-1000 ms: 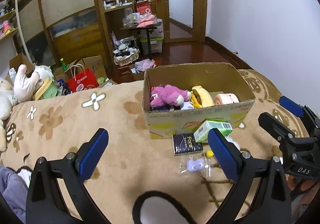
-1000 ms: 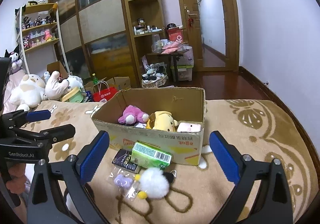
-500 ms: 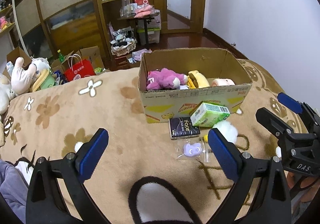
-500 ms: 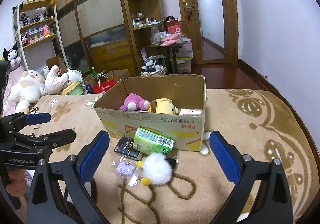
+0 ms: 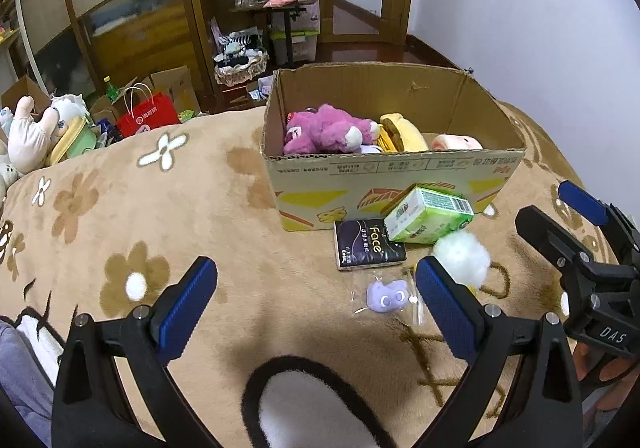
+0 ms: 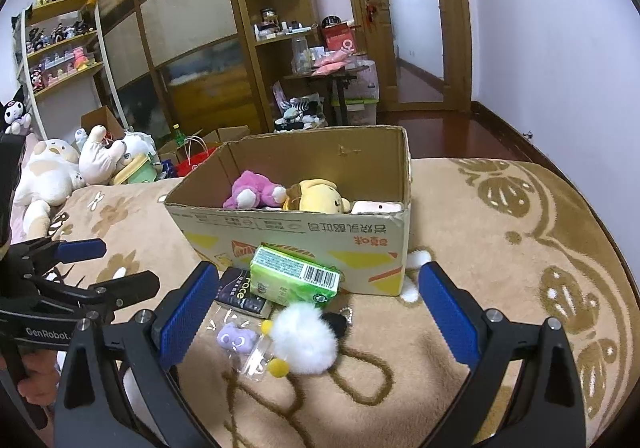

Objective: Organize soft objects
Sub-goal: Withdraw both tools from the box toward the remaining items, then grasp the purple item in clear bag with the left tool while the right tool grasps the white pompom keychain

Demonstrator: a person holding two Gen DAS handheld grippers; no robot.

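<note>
A cardboard box (image 5: 384, 172) (image 6: 304, 232) on the brown blanket holds a pink plush (image 5: 324, 130) (image 6: 252, 194), a yellow plush (image 5: 402, 132) (image 6: 316, 202) and a pale pink one (image 5: 456, 142). In front of it lie a green tissue pack (image 5: 428, 214) (image 6: 294, 274), a black "Face" pack (image 5: 368, 244) (image 6: 240, 290), a white pompom (image 5: 462, 256) (image 6: 306, 338) and a small purple toy in a clear bag (image 5: 386, 296) (image 6: 236, 336). My left gripper (image 5: 316, 306) is open and empty, short of these. My right gripper (image 6: 316, 312) is open and empty, with the pompom between its fingers' line.
Large white plush toys (image 6: 48, 176) lie at the blanket's left edge. A red bag (image 5: 150, 116), boxes, shelves and a small table (image 6: 332, 76) stand on the floor behind. The right gripper shows in the left wrist view (image 5: 580, 244).
Both grippers have moved forward and lower toward the items in front of the box, which now look larger. Both stay open and empty. The objects have not moved.
</note>
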